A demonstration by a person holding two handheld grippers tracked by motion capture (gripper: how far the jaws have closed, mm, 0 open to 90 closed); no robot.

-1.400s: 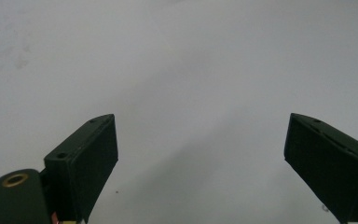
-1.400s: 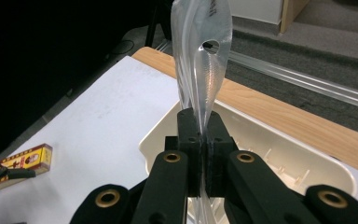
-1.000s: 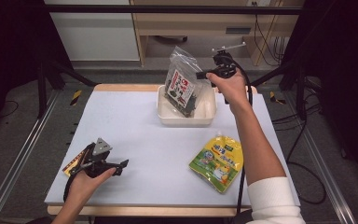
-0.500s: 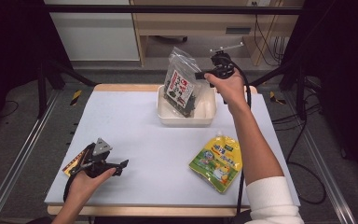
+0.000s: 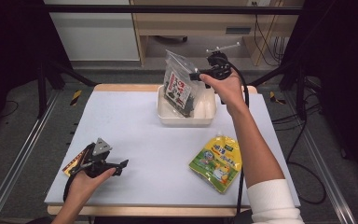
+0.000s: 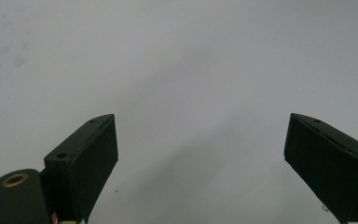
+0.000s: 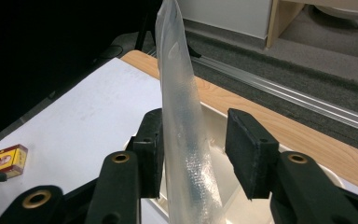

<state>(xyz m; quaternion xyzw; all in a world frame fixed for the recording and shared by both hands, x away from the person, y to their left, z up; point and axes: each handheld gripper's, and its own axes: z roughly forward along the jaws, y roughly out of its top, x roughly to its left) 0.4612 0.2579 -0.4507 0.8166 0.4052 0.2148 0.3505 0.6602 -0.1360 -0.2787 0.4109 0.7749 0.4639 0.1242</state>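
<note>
A clear bag (image 5: 179, 88) of dark contents with a red-and-white label stands tilted in the white tray (image 5: 186, 120) at the back of the table. My right gripper (image 5: 196, 75) is at the bag's upper right edge. In the right gripper view the bag (image 7: 182, 121) rises between the jaws of this gripper (image 7: 193, 128); the left jaw touches it and the right jaw stands clear of it, over the tray (image 7: 223, 196). My left gripper (image 5: 121, 165) rests low at the table's front left. Its jaws are wide apart over bare white table, as the left gripper (image 6: 200, 154) shows.
A yellow-green pouch (image 5: 216, 161) lies flat at the front right. A small yellow box (image 5: 73, 162) sits by the left hand, and the same box (image 7: 2, 161) appears far off. Wooden table edge and metal rails lie beyond the tray.
The right hand has shifted slightly left with the bag over the tray. The left hand and gripper have stayed put.
</note>
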